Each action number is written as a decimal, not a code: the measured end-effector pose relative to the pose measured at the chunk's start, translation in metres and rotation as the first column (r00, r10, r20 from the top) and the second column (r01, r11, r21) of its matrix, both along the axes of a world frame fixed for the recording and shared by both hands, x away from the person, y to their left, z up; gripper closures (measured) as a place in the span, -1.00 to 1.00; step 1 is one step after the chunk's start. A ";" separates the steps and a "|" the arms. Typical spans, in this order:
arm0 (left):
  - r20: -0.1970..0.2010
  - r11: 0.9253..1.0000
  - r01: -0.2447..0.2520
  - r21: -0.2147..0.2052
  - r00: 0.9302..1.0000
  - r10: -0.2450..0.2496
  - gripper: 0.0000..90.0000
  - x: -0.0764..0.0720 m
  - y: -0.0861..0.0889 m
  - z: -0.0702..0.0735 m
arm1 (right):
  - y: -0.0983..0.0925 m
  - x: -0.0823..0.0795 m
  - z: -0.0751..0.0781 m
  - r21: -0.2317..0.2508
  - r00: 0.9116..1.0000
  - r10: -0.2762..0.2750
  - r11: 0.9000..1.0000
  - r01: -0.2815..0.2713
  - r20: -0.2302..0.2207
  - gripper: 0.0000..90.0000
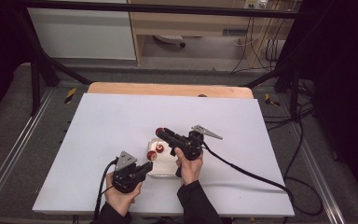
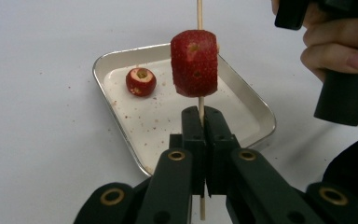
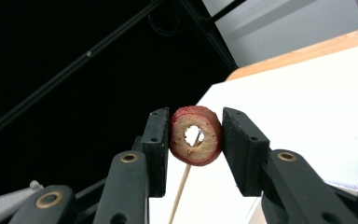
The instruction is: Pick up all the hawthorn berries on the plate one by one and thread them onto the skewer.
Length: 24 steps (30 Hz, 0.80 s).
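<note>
skewer [image 2: 199, 18]: thin wood stick, light, stiff along its length but we'd expect it to snap under side load; we take hold low on the shaft, under the fruit.
left gripper [image 2: 200, 122]: fingers [image 2: 192, 135] pressed together on the skewer, stick upright between them, just in front of the tray as its own view shows it.
threaded fruit [image 2: 194, 63]: red cored piece already on the skewer, just above the left fingers; soft, probably slips or splits if pushed hard.
right gripper [image 3: 195, 140]: fingers [image 3: 159, 144] part open, pinching a second cored fruit [image 3: 195, 136] by its sides; held up off the worktop [image 1: 121, 121].
alignment: skewer tip shows through the core hole in the right gripper view; we judge light squeeze only.
tray [image 2: 121, 58]: metal, on the worktop, one more fruit piece [image 2: 141, 81] lying inside.
</note>
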State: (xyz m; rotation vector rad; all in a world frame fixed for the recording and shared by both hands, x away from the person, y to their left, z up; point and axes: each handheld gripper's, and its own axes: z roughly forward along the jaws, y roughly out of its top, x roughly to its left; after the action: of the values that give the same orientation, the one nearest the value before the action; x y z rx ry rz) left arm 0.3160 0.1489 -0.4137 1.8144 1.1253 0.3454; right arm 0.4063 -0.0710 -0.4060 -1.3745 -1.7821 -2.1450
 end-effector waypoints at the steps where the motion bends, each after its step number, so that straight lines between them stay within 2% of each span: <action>1: 0.000 1.000 0.000 -0.003 1.000 0.000 0.96 0.000 0.000 -0.001 | 0.000 0.001 0.000 0.009 1.000 0.008 1.000 -0.008 -0.003 0.40; 5: 0.005 1.000 -0.010 -0.018 1.000 0.011 0.97 0.001 0.001 0.001 | 0.001 0.000 -0.002 0.000 1.000 0.016 1.000 -0.016 -0.010 0.40; 8: 0.014 1.000 -0.022 -0.019 1.000 0.022 0.97 0.000 -0.001 0.000 | 0.002 -0.001 -0.004 0.021 1.000 0.010 1.000 -0.009 -0.014 0.41; 11: 0.008 1.000 -0.024 -0.017 1.000 0.024 0.97 0.001 -0.006 -0.004 | 0.003 -0.003 -0.004 0.040 0.999 0.008 0.999 -0.007 -0.035 0.41; 15: 0.037 0.999 -0.041 -0.030 0.998 0.042 0.96 -0.001 -0.008 -0.004 | 0.002 -0.002 -0.003 0.068 0.997 0.000 0.998 0.005 -0.073 0.41; 18: 0.047 0.998 -0.049 -0.044 0.998 0.051 0.96 -0.002 -0.006 -0.004 | 0.002 0.000 -0.003 0.086 0.997 0.000 0.996 0.007 -0.081 0.41; 24: 0.051 0.997 -0.055 -0.045 0.997 0.057 0.97 -0.004 -0.002 -0.004 | 0.003 0.001 -0.007 0.091 0.996 -0.006 0.996 0.013 -0.085 0.41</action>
State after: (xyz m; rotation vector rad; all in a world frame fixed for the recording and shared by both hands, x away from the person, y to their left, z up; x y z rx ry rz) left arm 0.3118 0.1464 -0.4180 1.7285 1.1408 0.3959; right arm 0.4071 -0.0683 -0.4129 -1.4316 -1.6301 -2.1107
